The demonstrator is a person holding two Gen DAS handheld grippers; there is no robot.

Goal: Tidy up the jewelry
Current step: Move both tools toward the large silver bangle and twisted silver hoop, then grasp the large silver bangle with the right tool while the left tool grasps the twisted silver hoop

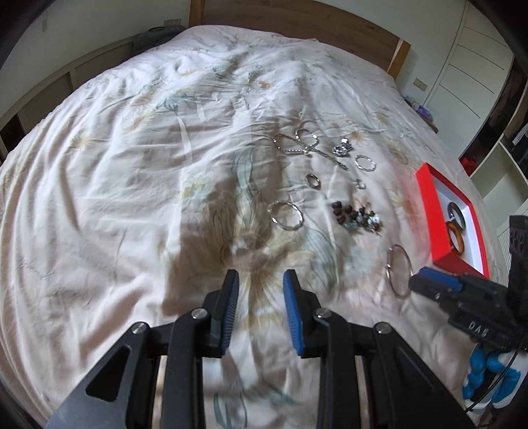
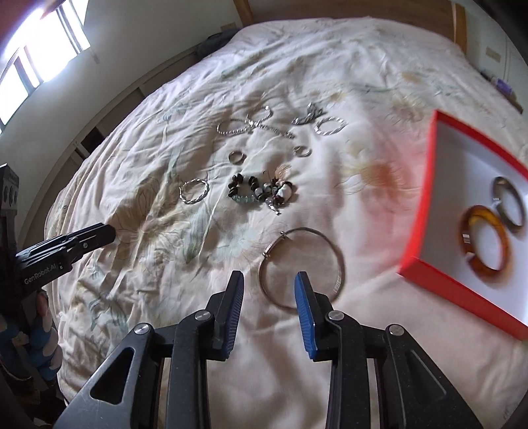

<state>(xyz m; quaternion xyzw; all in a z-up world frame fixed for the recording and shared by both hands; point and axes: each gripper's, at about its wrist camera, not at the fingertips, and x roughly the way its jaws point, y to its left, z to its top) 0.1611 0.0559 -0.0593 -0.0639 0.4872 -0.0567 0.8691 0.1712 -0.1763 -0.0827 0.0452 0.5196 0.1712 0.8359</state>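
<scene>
— What's the biggest thing under you?

— The bed [image 2: 138, 250]: a rumpled, pale cotton cover printed with faded leaves and flowers, with a wooden headboard [image 1: 363, 29] at the far end.

— And next in size?

— A shallow rectangular box [image 2: 416, 211], red card walls with a white floor, lying on the cover to my right. Inside it are two rigid round bangles side by side: an amber, glossy one [image 2: 485, 244] and a dull grey-brown one [image 2: 510, 206].

— Your claws?

— Black frames with ribbed blue pads. My left claw [image 1: 260, 280] hangs over bare cover, fingers apart, nothing between them. My right claw [image 2: 269, 282] is also parted and gripping nothing; it hovers over the near left arc of a thin silver wire bangle [image 2: 303, 267], whose hoop lies flat on the cover just left of the box.

— What else is loose?

— Beyond the wire bangle, a heap of beaded bracelets [image 2: 260, 191]: dark wooden beads, pale green glassy ones, small metal charms. Left of that is a twisted silver hoop [image 2: 194, 191]. Farther back lies a looped, rope-textured silver chain [image 2: 250, 127], with another twisted silver ring-shaped bracelet [image 2: 330, 125] on the right. Smallest are two plain metal finger rings [image 2: 237, 156] [image 2: 303, 151] between the rows.
</scene>
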